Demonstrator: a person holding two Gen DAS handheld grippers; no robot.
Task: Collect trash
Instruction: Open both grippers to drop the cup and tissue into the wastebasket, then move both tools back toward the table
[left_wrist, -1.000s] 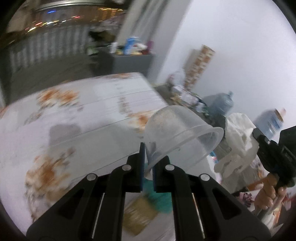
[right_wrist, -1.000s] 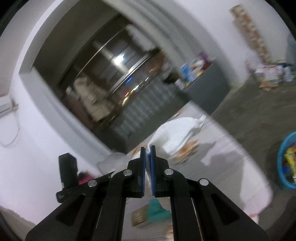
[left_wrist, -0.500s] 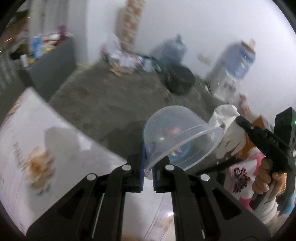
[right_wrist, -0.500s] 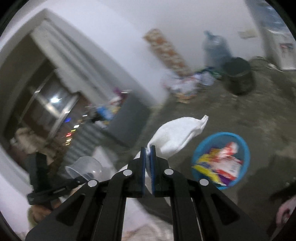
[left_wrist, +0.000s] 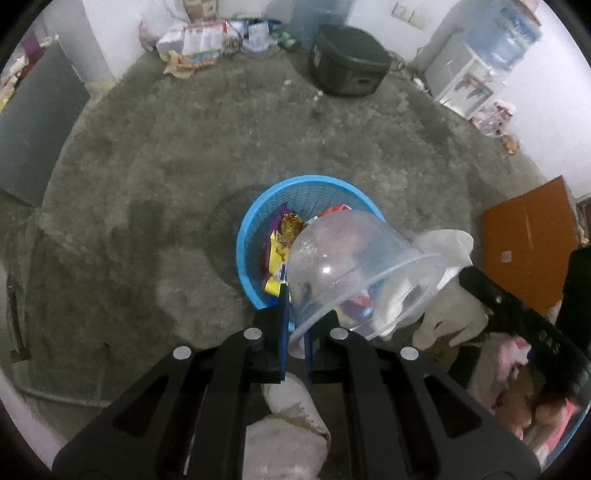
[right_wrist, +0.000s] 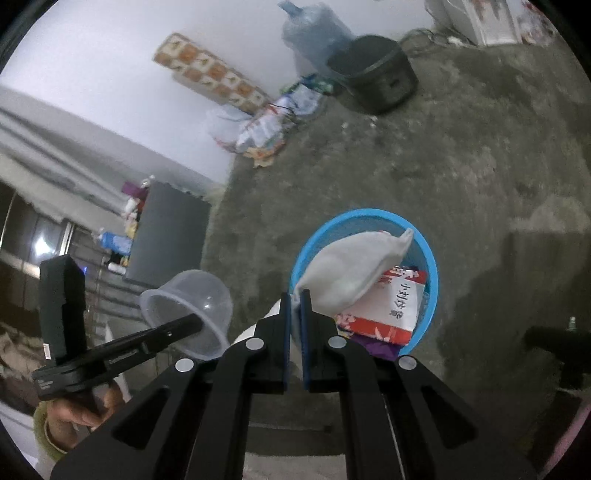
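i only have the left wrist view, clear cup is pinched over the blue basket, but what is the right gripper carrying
Observer: The right gripper is shut on a white crumpled tissue, pinched by one corner.
Operator: is that tissue over the basket too
Observer: In the right wrist view it hangs in front of the blue basket, covering the near part of its opening; how high above, I cannot tell.
Operator: whats on top in the basket on that side
Observer: A white and red packet with printed characters lies on top, just under the tissue.
Operator: how does my cup look from there
Observer: The clear plastic cup is tilted, with the left gripper clamped on its rim, to the left of the basket in that view.
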